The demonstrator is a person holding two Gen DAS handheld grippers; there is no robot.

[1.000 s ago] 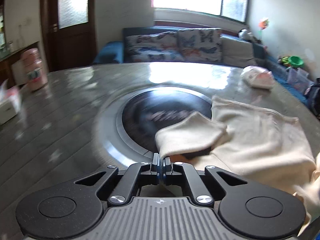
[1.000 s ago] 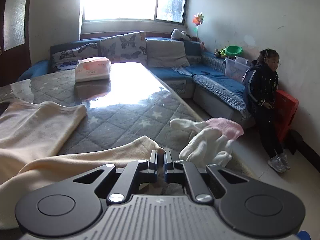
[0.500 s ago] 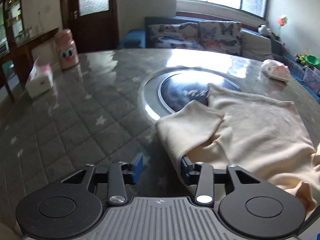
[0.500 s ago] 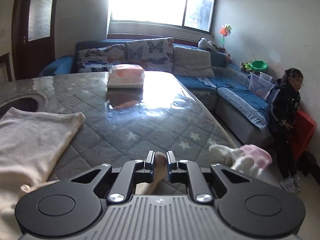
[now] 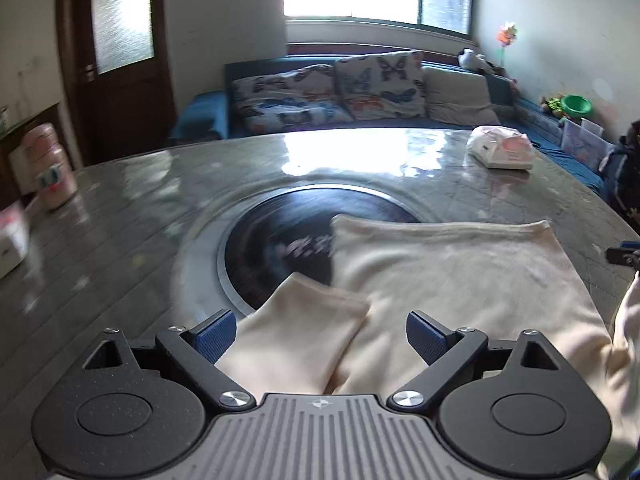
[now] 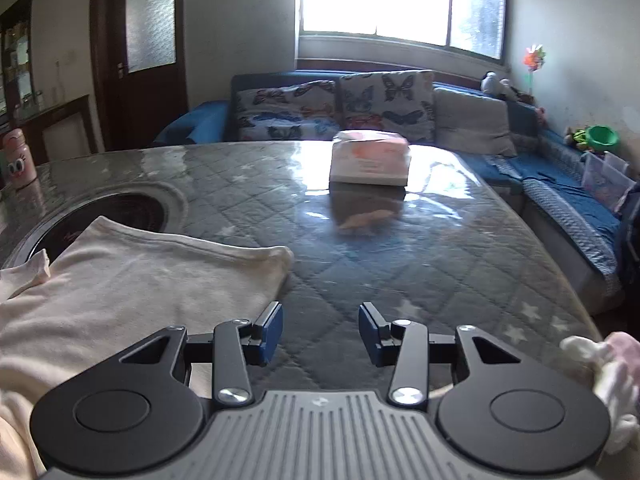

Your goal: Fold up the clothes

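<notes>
Now both sets of jaws are being held wide apart, with nothing between them. A second ago each pair was pinched on cream fabric; that grip has been let go on both sides. In the left wrist view the left gripper (image 5: 316,332) is being carried low over the cream garment (image 5: 460,280), and the folded-in sleeve (image 5: 304,328) is lying flat between the blue pads (image 5: 214,334), reaching toward 12 o'clock over the rim of the dark round inset (image 5: 280,232). That sleeve is staying where it was laid, so one fold is being judged as done.

In the right wrist view the right gripper (image 6: 320,334) is being held over bare quilted table (image 6: 400,248), with the garment's hem corner (image 6: 280,260) just beside the left pad at about 10 o'clock. Nothing is being gripped there either.

Further out, a tissue pack (image 6: 370,158) is sitting at 12 o'clock, well apart from the cloth, and a pale bundle of other clothing (image 6: 612,372) is hanging at the table edge at 3 o'clock.

The body of the garment is still lying spread open, so a fresh grasp is likely being lined up for the next fold; the slick tabletop could let the cloth slide.
</notes>
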